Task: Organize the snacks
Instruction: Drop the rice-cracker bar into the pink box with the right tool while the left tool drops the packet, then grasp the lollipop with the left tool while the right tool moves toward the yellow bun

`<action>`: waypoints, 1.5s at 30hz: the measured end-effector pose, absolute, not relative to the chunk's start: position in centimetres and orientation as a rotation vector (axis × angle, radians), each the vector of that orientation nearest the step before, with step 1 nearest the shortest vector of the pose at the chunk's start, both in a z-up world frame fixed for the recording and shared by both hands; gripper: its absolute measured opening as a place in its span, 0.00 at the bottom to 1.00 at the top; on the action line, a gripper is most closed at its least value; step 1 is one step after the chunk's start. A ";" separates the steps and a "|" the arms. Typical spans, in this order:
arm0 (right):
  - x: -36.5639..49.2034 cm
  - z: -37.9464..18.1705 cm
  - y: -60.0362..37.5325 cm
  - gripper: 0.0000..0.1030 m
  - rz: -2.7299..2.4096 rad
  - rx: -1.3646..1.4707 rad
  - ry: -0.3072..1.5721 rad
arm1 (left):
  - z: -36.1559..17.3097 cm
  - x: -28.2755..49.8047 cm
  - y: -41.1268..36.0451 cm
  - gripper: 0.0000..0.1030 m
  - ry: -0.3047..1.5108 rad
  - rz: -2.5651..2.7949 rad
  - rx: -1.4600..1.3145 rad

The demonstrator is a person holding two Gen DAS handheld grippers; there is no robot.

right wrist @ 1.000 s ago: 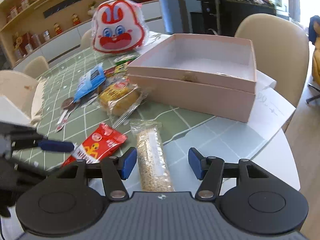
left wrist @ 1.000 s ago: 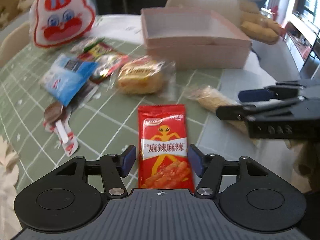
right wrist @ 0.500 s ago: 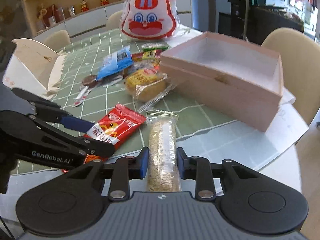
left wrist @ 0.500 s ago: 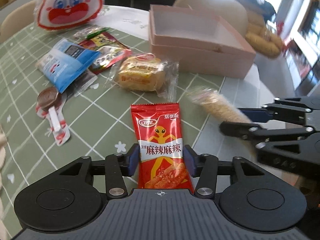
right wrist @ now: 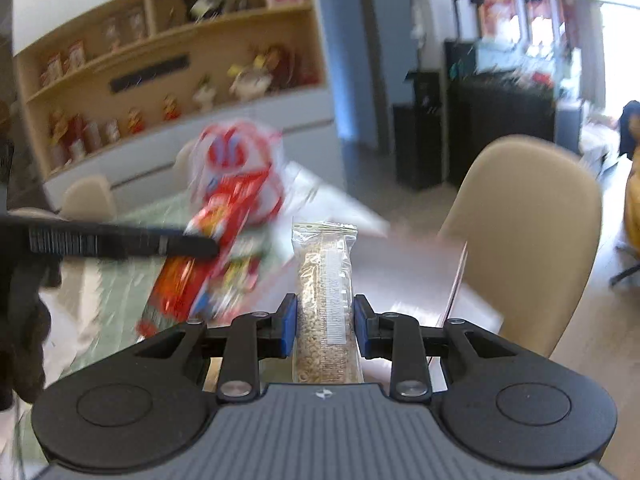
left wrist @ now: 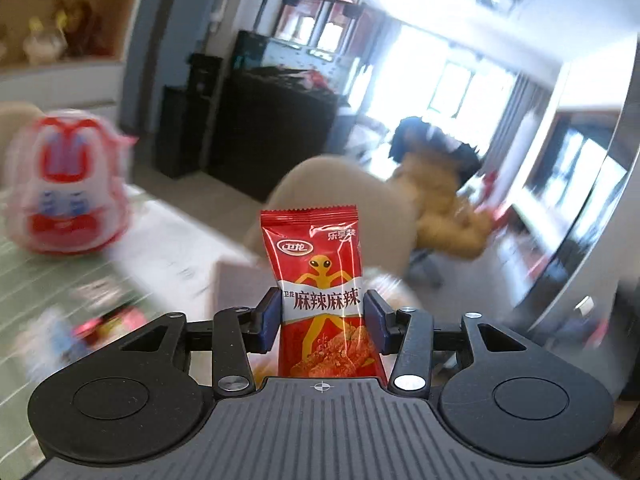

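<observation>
the left hand-held gripper (left wrist: 322, 322) clamps a red spicy snack packet (left wrist: 320, 292) between its blue pads, jaws easing slightly apart, the packet upright and lifted off the desk (left wrist: 48, 280). the right hand-held gripper (right wrist: 324, 328) grips a clear cereal bar (right wrist: 325, 300) upright above the desk, its jaws likewise opening a touch. a blurred rabbit-face bag (left wrist: 66, 196) stands behind.

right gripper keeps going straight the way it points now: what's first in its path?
Probably the pink box, the blurred surface just beyond the cereal bar that the right gripper holds; its jaws are easing open slightly on the bar. The beige chair sits farther right. Motion blur leaves depth uncertain.
</observation>
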State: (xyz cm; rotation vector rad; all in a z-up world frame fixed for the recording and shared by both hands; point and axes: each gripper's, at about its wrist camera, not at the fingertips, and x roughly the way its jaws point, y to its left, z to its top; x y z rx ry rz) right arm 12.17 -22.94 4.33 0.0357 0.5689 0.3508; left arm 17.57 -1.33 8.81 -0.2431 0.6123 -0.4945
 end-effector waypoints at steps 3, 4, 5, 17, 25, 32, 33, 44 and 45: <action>15.7 4.6 -23.1 0.43 0.270 0.027 0.558 | 8.0 22.8 -1.8 0.54 0.716 -0.497 -0.349; 16.2 4.4 -23.0 0.43 0.251 0.022 0.561 | 7.6 23.2 -2.0 0.53 0.712 -0.466 -0.332; 16.2 4.3 -22.9 0.43 0.239 0.018 0.563 | 7.2 23.3 -2.2 0.53 0.699 -0.448 -0.311; 11.3 -1.9 -18.7 0.52 0.386 -0.091 0.681 | 1.6 19.4 4.5 0.53 0.727 -0.291 -0.329; 11.5 -4.1 -13.7 0.52 0.518 -0.108 0.745 | -2.2 12.1 14.2 0.53 0.773 0.051 -0.411; 13.1 -4.8 -9.7 0.52 0.550 -0.149 0.734 | -4.6 10.7 18.8 0.53 0.809 0.142 -0.502; 13.4 -4.9 -9.3 0.52 0.546 -0.155 0.734 | -4.7 11.0 18.5 0.53 0.817 0.119 -0.486; 13.9 -5.7 -7.5 0.53 0.539 -0.239 0.735 | -7.1 15.5 14.7 0.49 0.864 0.044 -0.124; 13.9 -5.7 -7.4 0.53 0.539 -0.245 0.731 | -7.1 15.2 14.6 0.50 0.866 0.025 -0.110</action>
